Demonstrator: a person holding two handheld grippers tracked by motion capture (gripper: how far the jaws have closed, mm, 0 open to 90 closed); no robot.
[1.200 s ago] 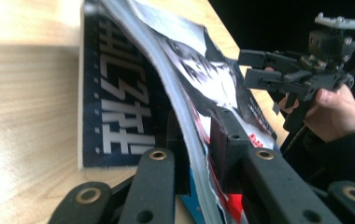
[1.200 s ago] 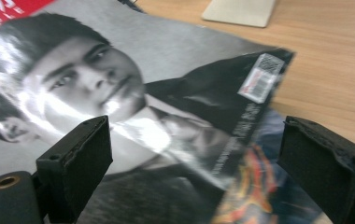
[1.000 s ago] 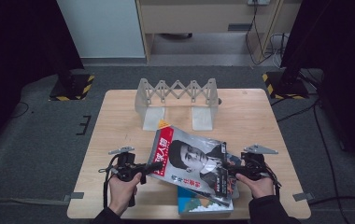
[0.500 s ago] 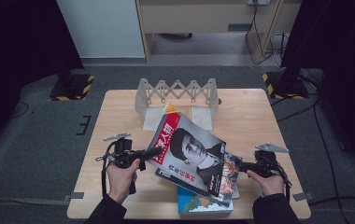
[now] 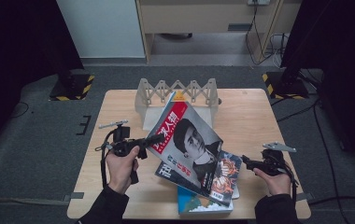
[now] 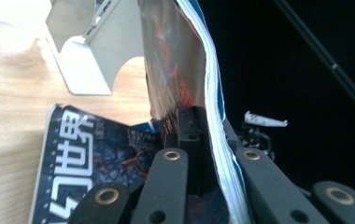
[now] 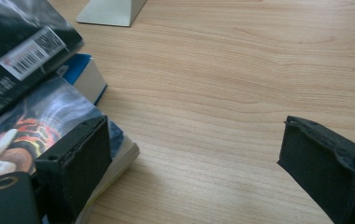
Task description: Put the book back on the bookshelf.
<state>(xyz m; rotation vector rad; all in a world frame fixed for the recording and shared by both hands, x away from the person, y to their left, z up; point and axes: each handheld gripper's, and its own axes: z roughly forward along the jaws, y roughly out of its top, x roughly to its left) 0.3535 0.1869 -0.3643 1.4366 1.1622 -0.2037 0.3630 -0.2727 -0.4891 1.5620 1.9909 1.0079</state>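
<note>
While clamped tight on the left edge of the magazine point(image 5: 185, 144), left hand-held gripper point(image 5: 154, 140) seen left of middle in the high view. Magazine tilted up off the stack of books point(image 5: 213, 186) near the bottom middle, its top corner close to the folding rack point(image 5: 178, 91) higher up. Right hand-held gripper point(image 5: 246, 161) at lower right, jaws wide apart and holding nothing, just beside the stack on the bare table point(image 5: 250, 116).
</note>
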